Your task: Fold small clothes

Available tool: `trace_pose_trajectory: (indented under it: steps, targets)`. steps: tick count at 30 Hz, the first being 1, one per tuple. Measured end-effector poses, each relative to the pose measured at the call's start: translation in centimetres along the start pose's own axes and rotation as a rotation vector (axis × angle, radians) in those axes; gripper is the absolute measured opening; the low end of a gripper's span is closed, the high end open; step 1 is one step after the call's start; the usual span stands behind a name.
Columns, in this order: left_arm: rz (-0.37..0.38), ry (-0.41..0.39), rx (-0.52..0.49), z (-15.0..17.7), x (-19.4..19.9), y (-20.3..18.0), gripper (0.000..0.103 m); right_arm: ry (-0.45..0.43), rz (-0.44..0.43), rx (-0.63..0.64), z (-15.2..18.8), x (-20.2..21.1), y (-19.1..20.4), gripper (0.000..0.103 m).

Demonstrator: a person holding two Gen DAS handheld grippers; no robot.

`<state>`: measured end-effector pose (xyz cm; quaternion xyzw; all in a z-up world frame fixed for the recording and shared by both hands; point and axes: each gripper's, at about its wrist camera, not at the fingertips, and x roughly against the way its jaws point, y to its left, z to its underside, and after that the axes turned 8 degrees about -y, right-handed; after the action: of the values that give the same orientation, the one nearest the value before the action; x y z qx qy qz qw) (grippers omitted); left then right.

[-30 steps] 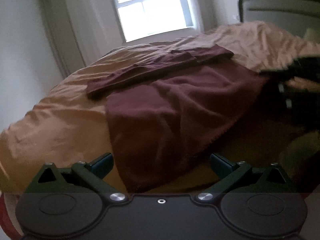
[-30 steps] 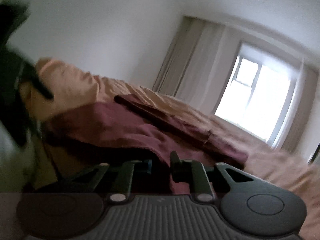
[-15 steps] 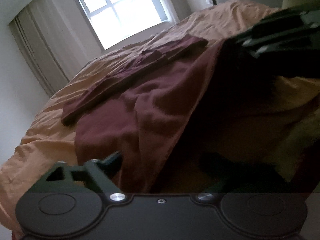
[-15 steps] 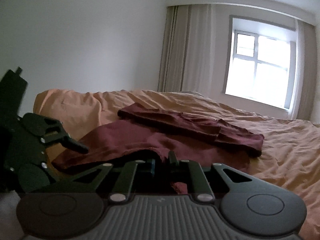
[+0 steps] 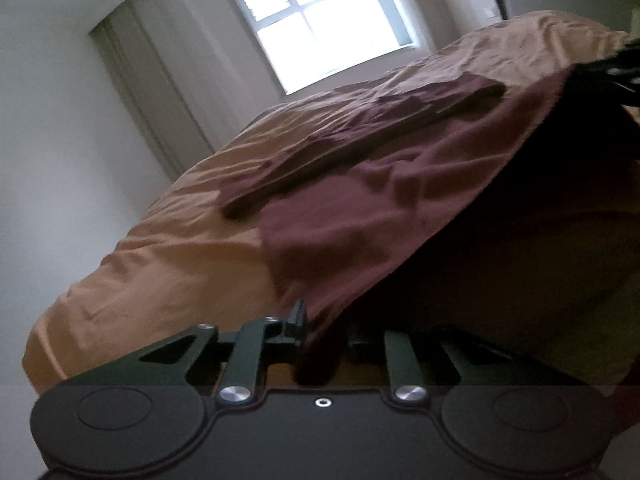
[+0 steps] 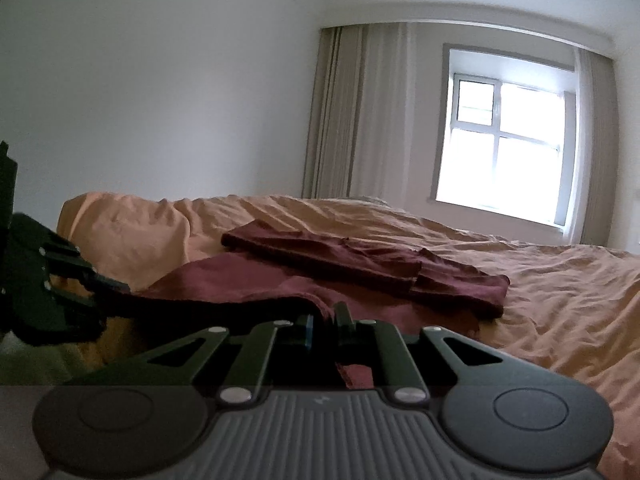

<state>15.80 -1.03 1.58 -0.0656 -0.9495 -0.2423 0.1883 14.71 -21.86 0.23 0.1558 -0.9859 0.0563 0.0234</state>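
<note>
A maroon garment (image 5: pixel 372 216) lies spread across the orange bedsheet (image 5: pixel 168 264), and both tongs have hold of its near edge. The left gripper (image 5: pixel 320 332) is clenched on the hem at the cloth's near corner, the fabric bunched between its two black fingers and drooping just below them. The right gripper (image 6: pixel 324 320) is likewise pinched tight on the same edge, with a scrap of maroon cloth hanging down between its fingers toward the camera. In the right wrist view the left gripper (image 6: pixel 100 284) shows at the far left, its tips touching the cloth's edge, so the hem runs as a lifted, shadowed line between the two tools while the rest of the garment (image 6: pixel 248 280) rests on the bed beyond them. On the far part of the cloth, away from both grippers, sits a folded maroon piece (image 6: pixel 368 264), a long flat strip lying across it; whether it is part of the same garment or a separate one I cannot tell. Behind the bed are a bright window (image 6: pixel 508 156) and pale curtains (image 6: pixel 352 112).
</note>
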Motion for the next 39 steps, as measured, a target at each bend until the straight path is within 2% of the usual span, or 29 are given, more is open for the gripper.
trace_pose_trajectory:
  steps: [3, 8, 13, 17, 22, 24, 27, 29, 32, 35, 39]
  targets:
    - [-0.002, -0.030, 0.009, -0.2, 0.3, 0.6, 0.007, 0.024, 0.004, 0.028, 0.6, -0.1, 0.5, 0.012]
    - [-0.025, -0.081, 0.011, -0.8, 0.8, 0.9, 0.006, 0.101, 0.020, 0.080, 2.5, -0.5, 1.3, 0.012]
    - [-0.043, -0.115, 0.052, -2.0, 0.9, 2.1, 0.006, 0.187, 0.044, 0.118, 5.0, -0.9, 1.9, 0.023]
    - [-0.055, -0.141, 0.081, -2.9, 1.0, 2.9, 0.006, 0.195, 0.048, 0.154, 6.1, -0.2, 2.3, 0.031]
    - [-0.064, -0.177, 0.063, -3.7, 1.2, 3.1, 0.006, 0.190, 0.063, 0.216, 6.7, 0.5, 2.5, 0.038]
    - [-0.068, -0.188, 0.055, -4.0, 1.3, 3.0, 0.006, 0.190, 0.068, 0.222, 6.8, 0.6, 2.5, 0.046]
    - [-0.068, -0.198, 0.067, -4.5, 1.5, 3.0, 0.006, 0.190, 0.065, 0.195, 6.9, 0.8, 2.3, 0.047]
    - [-0.073, -0.213, 0.071, -4.9, 1.8, 3.0, 0.006, 0.189, 0.068, 0.177, 6.9, 0.8, 2.0, 0.046]
    - [-0.078, -0.232, 0.071, -5.5, 2.4, 2.9, 0.005, 0.172, 0.098, 0.168, 6.6, 1.1, 1.9, 0.012]
    - [-0.081, -0.244, 0.069, -5.8, 3.1, 2.8, 0.005, 0.137, 0.128, 0.136, 6.0, 1.8, 1.4, 0.006]
    - [-0.085, -0.258, 0.075, -5.7, 4.4, 2.8, 0.005, 0.086, 0.173, 0.153, 5.1, 3.3, 1.2, 0.006]
